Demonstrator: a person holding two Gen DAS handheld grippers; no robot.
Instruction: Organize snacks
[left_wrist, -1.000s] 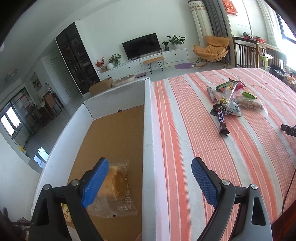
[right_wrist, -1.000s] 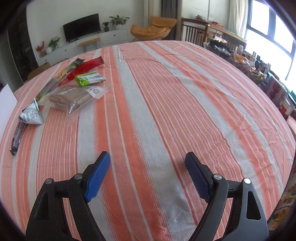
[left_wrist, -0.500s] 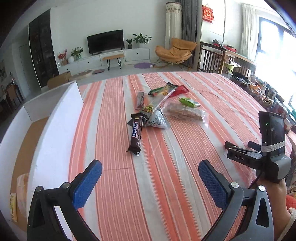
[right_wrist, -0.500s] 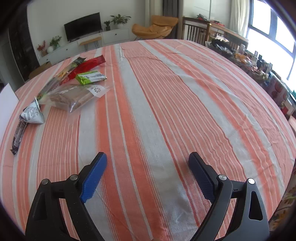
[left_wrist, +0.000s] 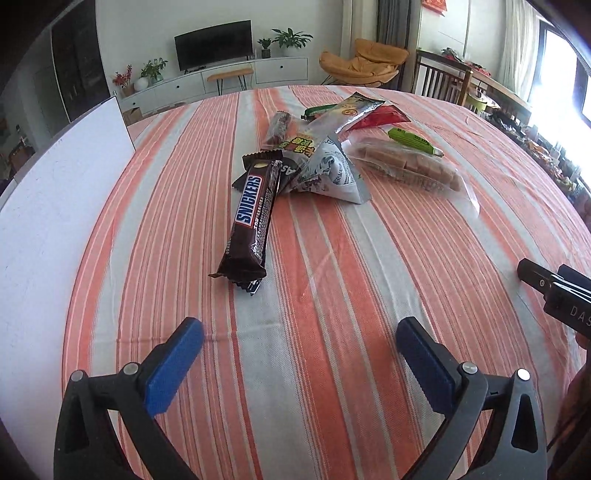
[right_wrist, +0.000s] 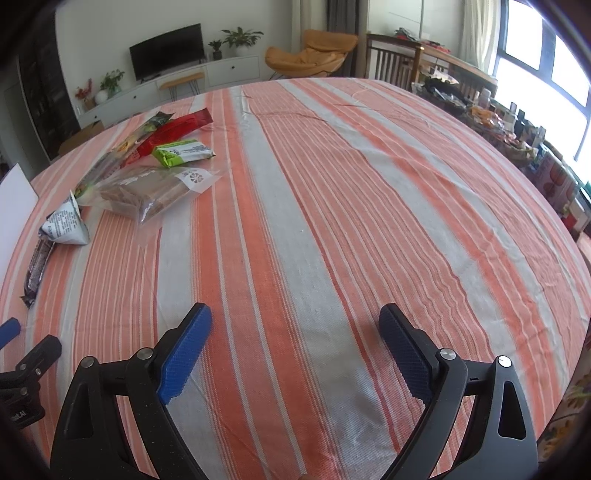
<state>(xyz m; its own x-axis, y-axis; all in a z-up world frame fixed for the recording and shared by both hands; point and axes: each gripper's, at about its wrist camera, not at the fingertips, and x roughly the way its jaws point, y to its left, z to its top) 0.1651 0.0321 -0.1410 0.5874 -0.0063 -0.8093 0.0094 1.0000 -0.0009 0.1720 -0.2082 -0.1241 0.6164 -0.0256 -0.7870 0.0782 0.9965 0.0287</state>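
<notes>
Daylight floods in from the window (right_wrist: 532, 48), which is blown out to white in both views. The striped tablecloth (right_wrist: 332, 221) is bright and evenly lit, with only soft, faint shadows beside the snack wrappers nearest the window's far side. Both pictures are sharp at the centre. Fisheye distortion bows the tablecloth into a dome, and black vignetting fills the corners.

Tabletop cloth (left_wrist: 332, 295): orange, grey and white stripes. Snickers bar (left_wrist: 251, 221): dark brown wrapper, blue-and-white logo. Beside it, triangular pouch (left_wrist: 332, 177): grey-white with dark print. Flat packet (right_wrist: 183, 151): lime green. Long sachet (right_wrist: 177, 129): red. Box wall (left_wrist: 55, 184): plain white. Gripper pads (left_wrist: 173, 369): blue on black frames.
</notes>
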